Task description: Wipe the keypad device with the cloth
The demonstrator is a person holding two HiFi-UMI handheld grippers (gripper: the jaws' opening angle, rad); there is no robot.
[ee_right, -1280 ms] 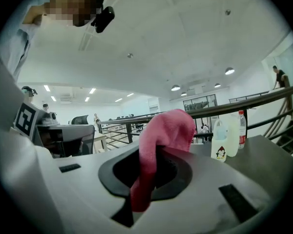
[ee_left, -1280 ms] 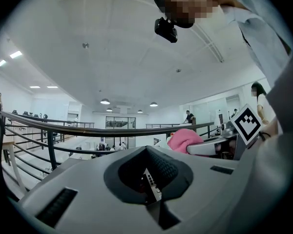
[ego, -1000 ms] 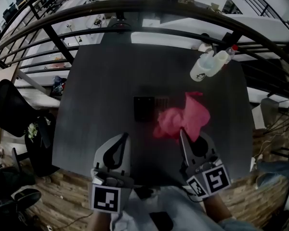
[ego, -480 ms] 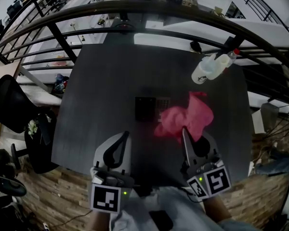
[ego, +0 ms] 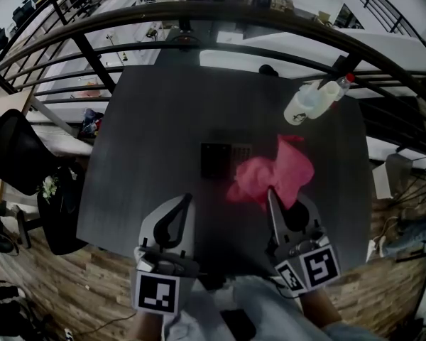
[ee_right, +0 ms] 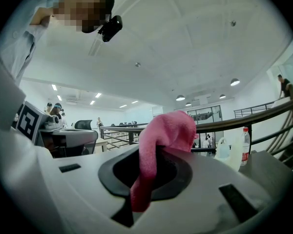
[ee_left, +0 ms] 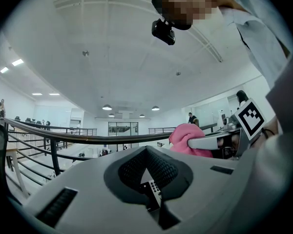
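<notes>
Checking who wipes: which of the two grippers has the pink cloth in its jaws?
The right gripper: its jaws are shut on the pink cloth. The left gripper is shut with nothing between its jaws.

Keypad device [ego: 224, 160]: dark, flat, rectangular, lying near the middle of the table [ego: 149, 141]. Its right part seems to carry pale keys.

Cloth [ego: 273, 175]: pink and crumpled, bunched at the device's right and overlapping its right edge. One fold is pinched in the jaws of the right gripper [ego: 271, 196].
</notes>
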